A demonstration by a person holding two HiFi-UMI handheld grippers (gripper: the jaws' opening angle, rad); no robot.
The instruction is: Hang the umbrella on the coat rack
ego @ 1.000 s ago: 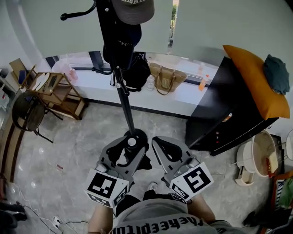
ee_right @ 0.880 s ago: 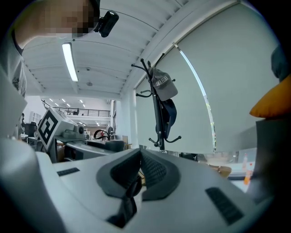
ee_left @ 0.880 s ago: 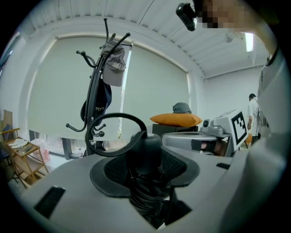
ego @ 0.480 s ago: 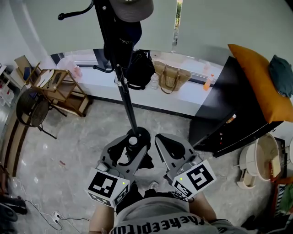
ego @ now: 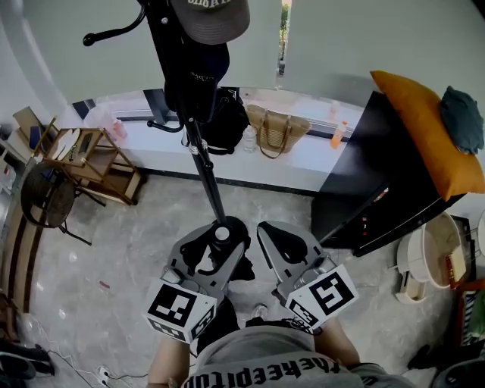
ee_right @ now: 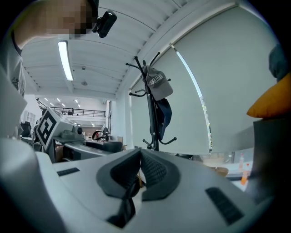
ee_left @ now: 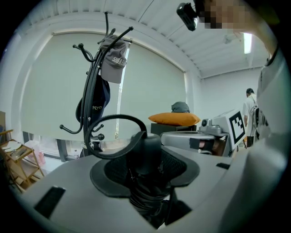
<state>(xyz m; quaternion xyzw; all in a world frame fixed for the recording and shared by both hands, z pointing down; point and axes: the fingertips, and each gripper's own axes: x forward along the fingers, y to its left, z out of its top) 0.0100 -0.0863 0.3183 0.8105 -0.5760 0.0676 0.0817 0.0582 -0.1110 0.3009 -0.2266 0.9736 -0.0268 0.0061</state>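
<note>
Grey marble floor (ego: 129, 250); white window ledge (ego: 318, 163) beyond grippers, black cabinet (ego: 379, 182) with orange cushion (ego: 424, 129) off to their right. Coat rack (ego: 198, 151) straight ahead of left gripper (ego: 214, 246), cap (ego: 211, 17) on top. Both grippers low, side by side, aimed at rack. Left gripper clamped on black umbrella (ee_left: 144, 150), crook handle poking past jaws. Right gripper (ego: 276, 239) closed, nothing in it

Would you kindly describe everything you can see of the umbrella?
The umbrella is black and folded, with bunched fabric showing low down. A thin curved hook handle loops up and to the left from a thick stem. It is clamped between the jaws of the left gripper, handle end sticking out past them, not yet on the coat rack behind.
</note>
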